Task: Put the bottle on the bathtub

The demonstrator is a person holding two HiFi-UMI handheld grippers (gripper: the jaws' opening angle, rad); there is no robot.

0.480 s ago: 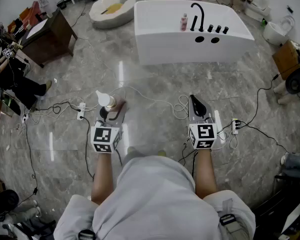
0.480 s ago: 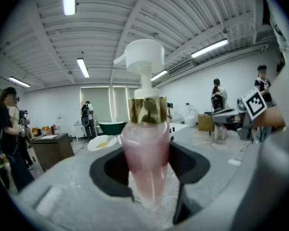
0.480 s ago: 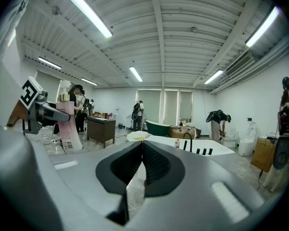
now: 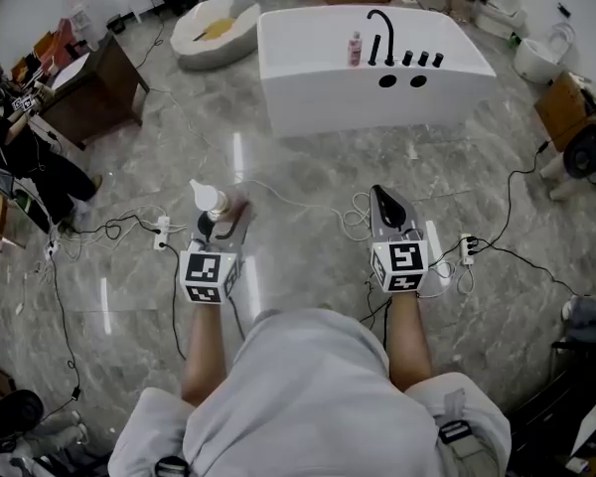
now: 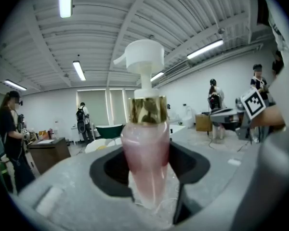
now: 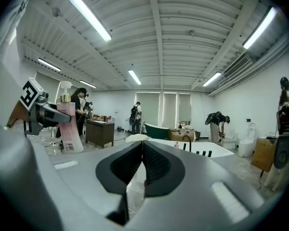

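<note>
Left gripper clamping bottle low on body. Judging it light, rigid, slick and top-heavy, so gripping mid-body is safer. Right gripper riding empty, jaws pressed together. Bathtub sitting far ahead.

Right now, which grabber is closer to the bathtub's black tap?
Right. The tap is straight ahead of the right gripper; the left gripper, holding the bottle, is off sideways.

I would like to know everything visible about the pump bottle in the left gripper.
The bottle has a translucent pink body that looks like plastic, a shiny gold collar and a white pump head. It stands upright, clamped between the dark fingers of the left gripper, held above the grey marble floor and well short of the white bathtub.
</note>
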